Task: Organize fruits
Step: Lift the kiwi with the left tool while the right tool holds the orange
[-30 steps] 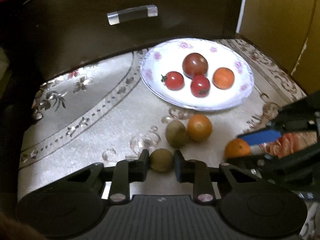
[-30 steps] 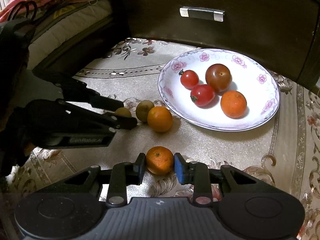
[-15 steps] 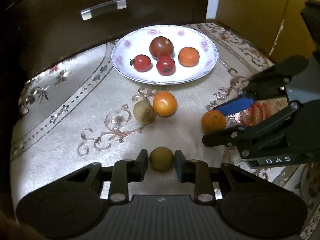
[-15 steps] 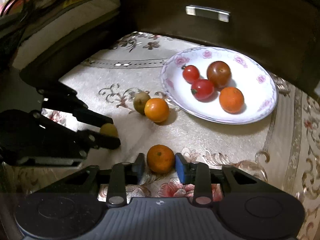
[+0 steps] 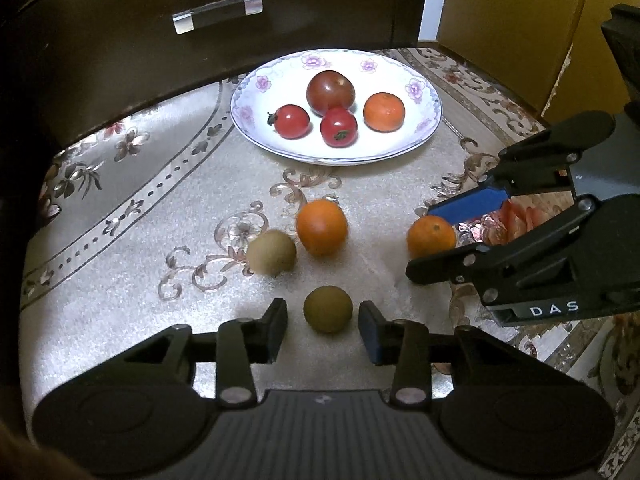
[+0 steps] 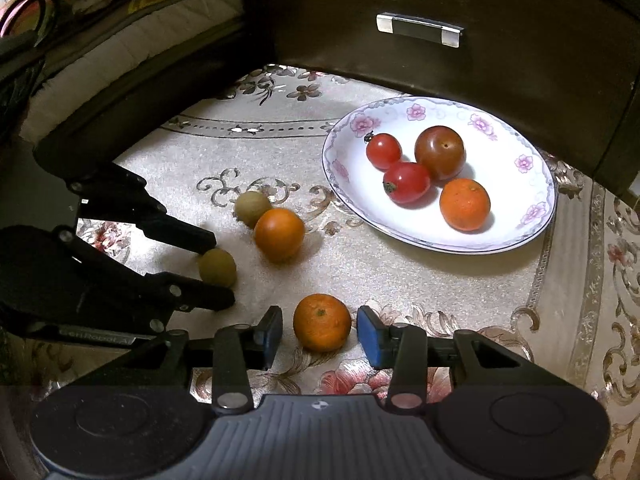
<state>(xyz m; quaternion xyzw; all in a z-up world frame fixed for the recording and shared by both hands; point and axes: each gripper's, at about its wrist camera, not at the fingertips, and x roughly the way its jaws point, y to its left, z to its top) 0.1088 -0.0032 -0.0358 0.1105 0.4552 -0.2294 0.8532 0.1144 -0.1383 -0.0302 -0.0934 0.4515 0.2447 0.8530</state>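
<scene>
A beige, flower-and-scroll patterned cloth (image 5: 132, 236) covers the counter, which butts against a dark wooden drawer front (image 5: 120, 40) with a clear bar handle (image 5: 218, 13). Only the left wrist view shows the yellow-tan wall panel (image 5: 508, 20) to the right of the drawer; only the right wrist view shows striped and pink bedding (image 6: 100, 4) piled at the far left. A white plate (image 6: 520, 216) with a pink-flower rim sits near the drawer and holds four fruits: two small red tomatoes (image 6: 383, 151), one larger dark tomato (image 6: 440, 153) and one orange (image 6: 465, 204). Four more fruits lie on the cloth — two oranges and two brown-green kiwis. The left gripper (image 5: 323, 324) has its fingers parted, with a kiwi (image 5: 328, 309) resting between them and a gap showing on both sides. The right gripper (image 6: 318, 332) is likewise spread around an orange (image 6: 322, 322) on the cloth, neither blue pad touching it. Between these and the plate, the other kiwi (image 5: 272, 253) and the other orange (image 5: 322, 227) sit side by side, touching or very nearly so. Each wrist view catches the opposite gripper from the side — flanking its fruit low over the cloth.
</scene>
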